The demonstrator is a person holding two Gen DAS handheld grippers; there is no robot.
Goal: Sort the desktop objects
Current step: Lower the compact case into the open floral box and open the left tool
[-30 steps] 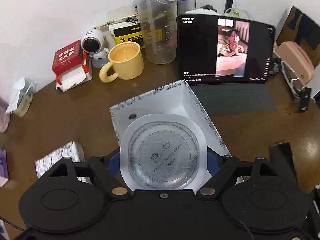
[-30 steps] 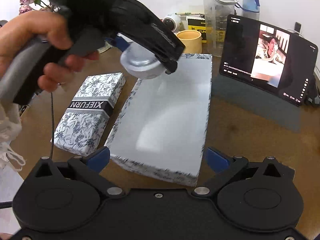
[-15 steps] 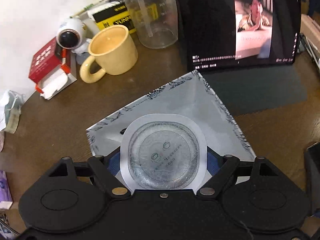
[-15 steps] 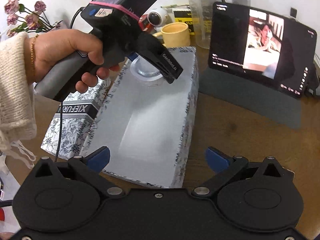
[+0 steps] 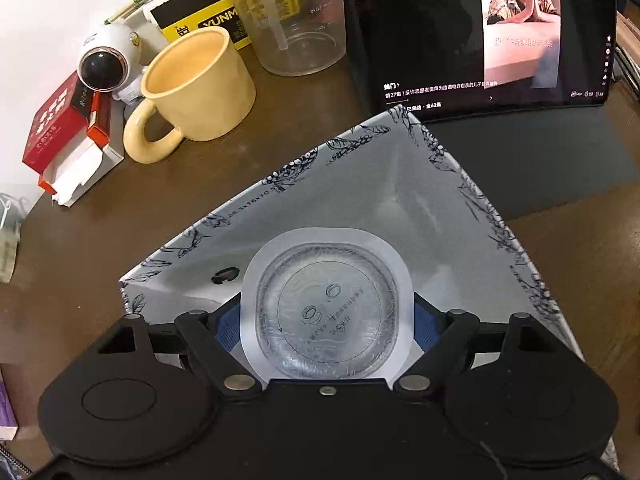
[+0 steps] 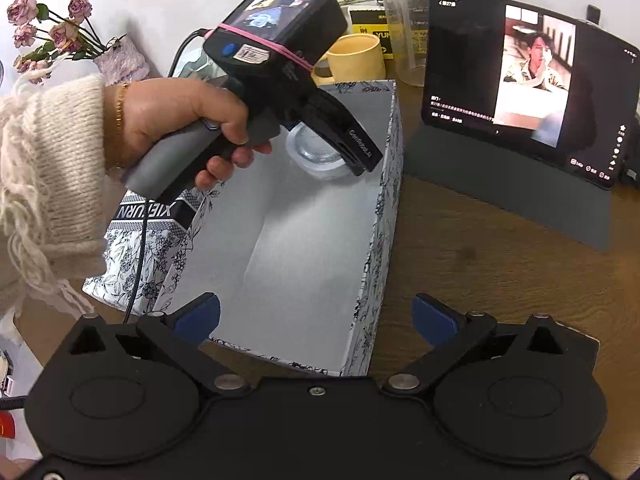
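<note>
Brown wood desk under me, crowded along its far edge: a yellow mug (image 5: 200,88) at about eleven o'clock in my left wrist view, a clear jug (image 5: 296,16) at twelve, a propped tablet (image 5: 480,32) at one o'clock, all backed by a white wall. My left gripper (image 5: 326,318) is pinching a sealed plastic cup (image 5: 326,308) across its rim, the blue pads pressed against the white flange on either side. The cup hangs inside the far end of the open floral box (image 6: 304,216); from the right wrist view it sits at twelve o'clock, low between the box walls, though I cannot tell whether its base is touching the floor. My right gripper (image 6: 316,320) is spread wide and empty, hovering at the near end of the box around six o'clock, with the box lid (image 6: 136,248) lying just beside the box at nine. I judge the step in hand to be setting this cup down in the far corner. To do it well I should lower until the base is seated flat on the grey floor, keep the cup level so it does not tip onto its side, then part the fingers only enough to clear the flange and lift straight up, minding the far wall and side wall close by. Tucking it snug into the corner leaves the rest of the box free.
</note>
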